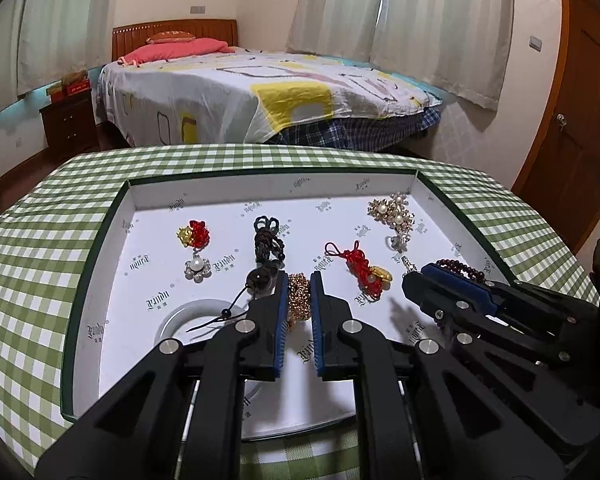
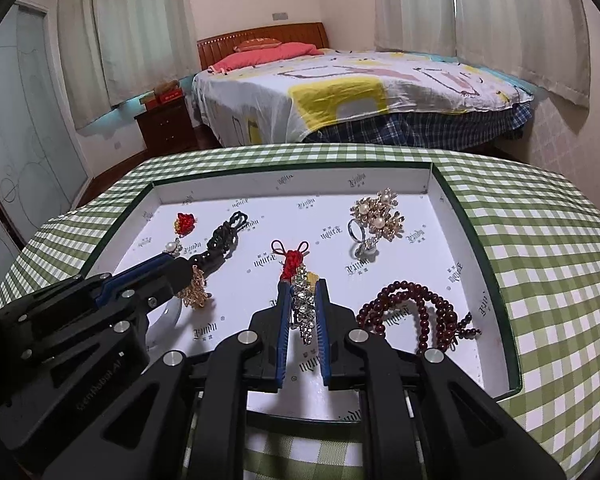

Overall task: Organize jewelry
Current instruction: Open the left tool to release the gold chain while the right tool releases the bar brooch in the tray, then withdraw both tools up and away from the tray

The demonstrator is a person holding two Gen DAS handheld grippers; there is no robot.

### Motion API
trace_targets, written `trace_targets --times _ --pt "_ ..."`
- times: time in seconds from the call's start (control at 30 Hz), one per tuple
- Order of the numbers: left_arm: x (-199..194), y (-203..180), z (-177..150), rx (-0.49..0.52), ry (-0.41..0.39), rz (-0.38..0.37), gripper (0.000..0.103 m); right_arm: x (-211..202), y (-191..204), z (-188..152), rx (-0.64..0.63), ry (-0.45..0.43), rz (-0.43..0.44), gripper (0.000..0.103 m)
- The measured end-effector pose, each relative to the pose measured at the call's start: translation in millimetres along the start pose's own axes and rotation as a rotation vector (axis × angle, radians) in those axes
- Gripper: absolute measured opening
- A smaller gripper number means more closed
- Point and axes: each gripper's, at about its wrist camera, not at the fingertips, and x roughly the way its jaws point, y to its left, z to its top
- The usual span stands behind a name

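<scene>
A shallow white tray with a dark green rim holds the jewelry. My left gripper is shut on a gold chain bracelet, low over the tray's near middle. In the right wrist view my right gripper is shut on a silver rhinestone piece, just in front of a red knot charm. Loose in the tray lie a dark red bead string, a gold-and-pearl brooch, silver rings, a black knotted cord, a second red knot and a pearl flower.
The tray rests on a table under a green-checked cloth. A round white disc lies in the tray's near left part, under the left gripper. A bed, a nightstand and a wooden door stand beyond the table.
</scene>
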Motion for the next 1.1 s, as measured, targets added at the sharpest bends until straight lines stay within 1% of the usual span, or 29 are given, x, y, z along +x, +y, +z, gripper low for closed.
trace_targets --times 0.2,0.37,0.43,0.5,0.53,0.57,0.63,0.67,0.7,0.8,0.83,0.93,1.1 --pt "6.6 2.7 -2.3 -0.016 0.037 -0.002 0.011 3.0 -0.4 1.2 0.007 0.014 -0.009 0.013" --pt "8.2 2.9 -2.3 -0.015 0.041 0.005 0.012 5.0 -1.2 1.5 0.012 0.025 -0.009 0.015" --pt "8.2 2.2 -2.4 -0.013 0.04 0.008 0.019 5.7 -0.5 1.7 0.008 0.028 -0.01 0.015" --pt "7.5 1.5 -2.4 -0.013 0.036 0.014 0.038 5.5 -0.1 1.6 0.009 0.028 -0.013 0.015" --pt "5.9 1.5 -2.8 -0.016 0.03 0.015 0.041 5.2 -0.3 1.5 0.01 0.028 -0.014 0.016" --pt "4.5 1.7 -3.2 -0.016 0.024 0.019 0.041 4.5 -0.7 1.0 0.014 0.027 -0.02 0.019" --pt "1.7 3.7 -4.2 -0.017 0.018 0.032 0.042 2.9 -3.3 0.2 0.027 0.02 -0.032 0.035" --pt "1.1 5.5 -4.7 -0.021 0.019 0.037 0.045 1.7 -5.4 -0.3 0.036 0.016 -0.036 0.038" --pt "0.4 7.0 -5.0 -0.024 0.02 0.041 0.051 -0.2 -7.7 -1.0 0.045 0.01 -0.043 0.042" --pt "-4.6 11.3 -5.6 -0.032 0.021 0.05 0.055 -5.7 -10.2 -3.0 0.049 0.0 -0.058 0.053" --pt "-8.0 11.6 -5.6 -0.032 0.021 0.054 0.055 -8.4 -10.1 -4.0 0.048 -0.005 -0.064 0.054" --pt "-23.0 10.1 -6.3 -0.026 0.012 0.064 0.061 -20.3 -8.3 -7.0 0.05 -0.015 -0.077 0.054" --pt "-66.0 6.9 -12.0 -0.018 -0.023 0.081 0.067 -52.5 -3.0 -16.0 0.052 -0.035 -0.09 0.054"
